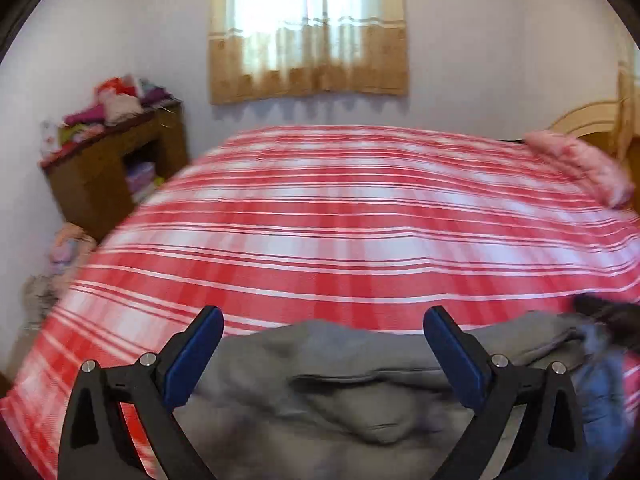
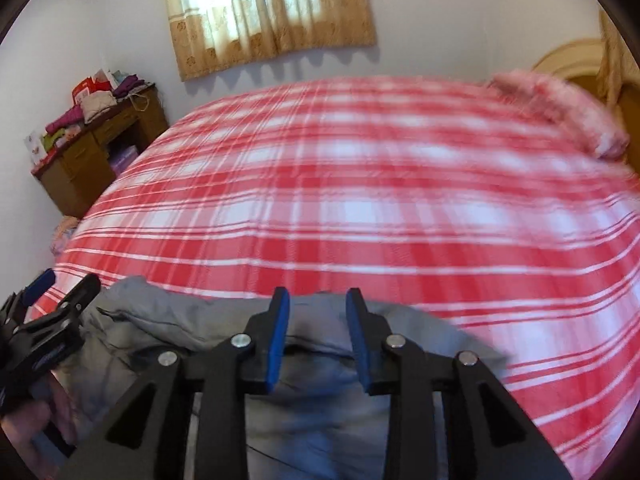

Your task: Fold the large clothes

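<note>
One grey garment (image 1: 320, 392), perhaps; two hand-held grippers (image 1: 324, 328).

garment (image 1: 320, 384) grey | bedspread (image 1: 340, 220) red-white plaid | pillow (image 1: 580, 164) pink | curtain (image 1: 308, 32) tan

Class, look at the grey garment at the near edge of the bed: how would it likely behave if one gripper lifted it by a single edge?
The grey garment lies crumpled in soft folds, so it would probably droop rather than hold shape. Its bulky layers suggest moderate weight. Gripped at one edge, it would likely drag across the plaid bedspread.
</note>
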`<state>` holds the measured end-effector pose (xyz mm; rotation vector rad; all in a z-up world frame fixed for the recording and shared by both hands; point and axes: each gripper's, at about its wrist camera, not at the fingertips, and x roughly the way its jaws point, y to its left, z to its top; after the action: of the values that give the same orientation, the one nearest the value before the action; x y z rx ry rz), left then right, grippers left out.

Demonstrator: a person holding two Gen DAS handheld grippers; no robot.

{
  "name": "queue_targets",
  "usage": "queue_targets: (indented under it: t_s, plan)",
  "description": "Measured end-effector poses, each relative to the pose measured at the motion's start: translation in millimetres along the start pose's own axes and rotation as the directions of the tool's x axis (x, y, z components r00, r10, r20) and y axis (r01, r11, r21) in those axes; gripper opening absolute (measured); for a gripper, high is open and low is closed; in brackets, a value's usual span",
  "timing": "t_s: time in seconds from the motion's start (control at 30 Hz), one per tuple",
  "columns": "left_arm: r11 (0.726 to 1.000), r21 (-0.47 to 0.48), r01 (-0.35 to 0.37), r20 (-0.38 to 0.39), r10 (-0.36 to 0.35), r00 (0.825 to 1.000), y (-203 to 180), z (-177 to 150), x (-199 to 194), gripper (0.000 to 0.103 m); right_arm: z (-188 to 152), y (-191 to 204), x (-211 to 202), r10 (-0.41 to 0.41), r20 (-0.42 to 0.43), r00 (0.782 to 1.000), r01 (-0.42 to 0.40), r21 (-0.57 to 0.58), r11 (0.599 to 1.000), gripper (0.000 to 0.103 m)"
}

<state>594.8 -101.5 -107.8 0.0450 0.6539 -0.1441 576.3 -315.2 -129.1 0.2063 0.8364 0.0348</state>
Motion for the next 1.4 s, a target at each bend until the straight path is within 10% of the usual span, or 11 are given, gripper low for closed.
queue_targets:
  t_s: [0.23, 0.6, 1.0, 1.2, 1.4]
  plan:
    - [0.999, -0.051, 0.009, -0.192, -0.019, 0.981, 5.1, -46.6, 58.1, 0.101, -42.2, -0.2, 30.9, -0.03, -0.054, 0.998, 0.029, -0.025, 0.999, 0.028]
    - [0.999, -0.054, -0.005, -0.224, -0.008, 0.975, 2.8, -58.2, 70.1, 0.101, -53.9, -4.8, 42.0, -0.029, -0.037, 0.999, 0.028, -0.021, 0.999, 0.027]
    - [0.999, -0.038, 0.016, 0.03, -0.015, 0.999, -18.2, -16.2, 3.6, 0.101, -60.2, -9.5, 12.2, -0.086, 0.125, 0.988, 0.084, 0.016, 0.996, 0.018]
    - [1.0, -0.007, -0.03, -0.2, 0.028, 0.979, -24.8, -46.3, 65.6, 0.101, -56.4, -14.9, 22.4, -0.077, 0.075, 0.994, 0.074, 0.036, 0.997, 0.018]
    - [0.998, -0.063, -0.012, -0.246, -0.004, 0.969, -15.2, -53.9, 79.2, 0.101, -58.3, -13.2, 35.2, -0.077, 0.012, 0.997, 0.076, 0.022, 0.997, 0.018]
